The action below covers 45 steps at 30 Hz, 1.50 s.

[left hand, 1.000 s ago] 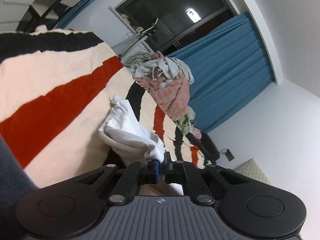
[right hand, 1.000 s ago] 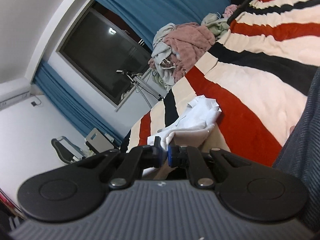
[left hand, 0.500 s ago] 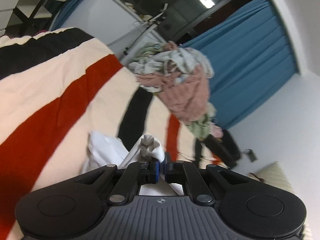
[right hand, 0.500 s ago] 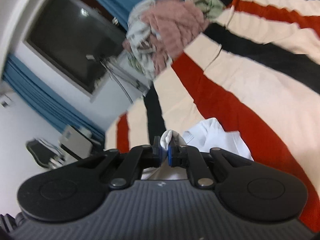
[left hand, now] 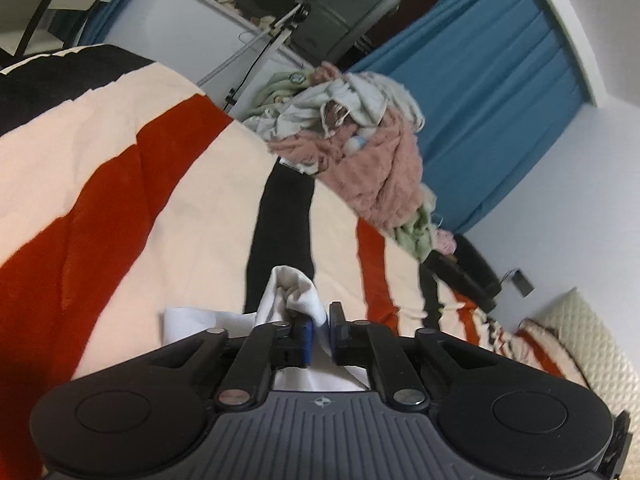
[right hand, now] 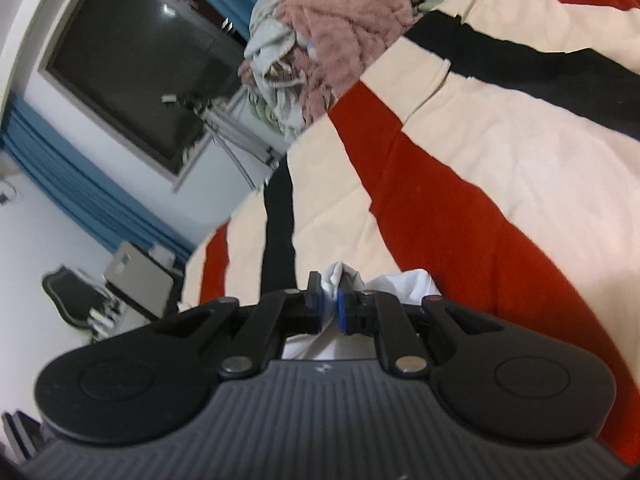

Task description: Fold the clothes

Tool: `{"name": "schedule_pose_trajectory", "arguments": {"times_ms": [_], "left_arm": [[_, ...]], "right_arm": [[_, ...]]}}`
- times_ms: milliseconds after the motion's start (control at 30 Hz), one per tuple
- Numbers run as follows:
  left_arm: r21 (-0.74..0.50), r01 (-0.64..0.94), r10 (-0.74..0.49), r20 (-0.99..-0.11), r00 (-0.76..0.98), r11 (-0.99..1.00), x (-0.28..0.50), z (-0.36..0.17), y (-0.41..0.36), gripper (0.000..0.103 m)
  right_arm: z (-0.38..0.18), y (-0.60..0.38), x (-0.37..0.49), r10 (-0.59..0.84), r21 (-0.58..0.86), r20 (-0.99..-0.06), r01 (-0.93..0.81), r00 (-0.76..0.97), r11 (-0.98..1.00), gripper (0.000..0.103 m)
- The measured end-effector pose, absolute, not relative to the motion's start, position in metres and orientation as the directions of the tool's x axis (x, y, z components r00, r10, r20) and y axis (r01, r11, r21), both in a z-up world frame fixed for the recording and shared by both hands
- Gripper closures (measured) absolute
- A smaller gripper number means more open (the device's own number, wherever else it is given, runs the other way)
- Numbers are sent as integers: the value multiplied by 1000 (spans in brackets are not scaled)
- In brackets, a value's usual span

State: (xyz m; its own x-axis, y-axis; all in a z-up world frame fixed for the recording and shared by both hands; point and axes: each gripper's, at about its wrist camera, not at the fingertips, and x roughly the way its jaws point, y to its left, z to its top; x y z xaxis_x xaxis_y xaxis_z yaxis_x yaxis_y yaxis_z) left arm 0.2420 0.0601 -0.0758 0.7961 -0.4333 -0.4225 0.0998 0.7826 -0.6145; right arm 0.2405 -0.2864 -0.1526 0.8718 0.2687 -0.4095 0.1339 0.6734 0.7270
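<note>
Since a second earlier, both views had swung lower over the striped blanket. One white garment lay on it, its bunched edges pinched by the left gripper and the right gripper. One clothes pile sat well beyond, before blue curtains.

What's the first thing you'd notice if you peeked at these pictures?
Probably the big striped blanket in cream, red and black, which fills most of both views. Next comes the messy heap of clothes at its far end, topped by a fluffy pink one, in front of blue curtains. Right up close, the left gripper and right gripper each pinch a white garment.
</note>
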Motion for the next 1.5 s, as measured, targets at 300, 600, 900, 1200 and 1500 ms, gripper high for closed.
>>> {"name": "schedule_pose_trajectory", "arguments": {"times_ms": [300,600,900,1200,1500], "left_arm": [[-486,187,-432,-460,776,854,236,-71,48,20],[-247,162,-286,-634,719,955,249,-107,23,20],[-196,208,-284,-572,770,958,199,-77,21,21],[-204,202,-285,-589,757,958,145,-69,25,21],[-275,134,-284,-630,723,952,109,-84,35,20]], "right_arm": [[-125,-255,226,303,551,-340,-72,890,831,24],[-168,-226,253,236,339,-554,-42,798,940,54],[-123,-217,196,193,268,-488,-65,851,961,52],[-114,-216,134,194,260,-493,-69,848,963,52],[-149,-200,139,149,190,-576,-46,804,981,54]]}}
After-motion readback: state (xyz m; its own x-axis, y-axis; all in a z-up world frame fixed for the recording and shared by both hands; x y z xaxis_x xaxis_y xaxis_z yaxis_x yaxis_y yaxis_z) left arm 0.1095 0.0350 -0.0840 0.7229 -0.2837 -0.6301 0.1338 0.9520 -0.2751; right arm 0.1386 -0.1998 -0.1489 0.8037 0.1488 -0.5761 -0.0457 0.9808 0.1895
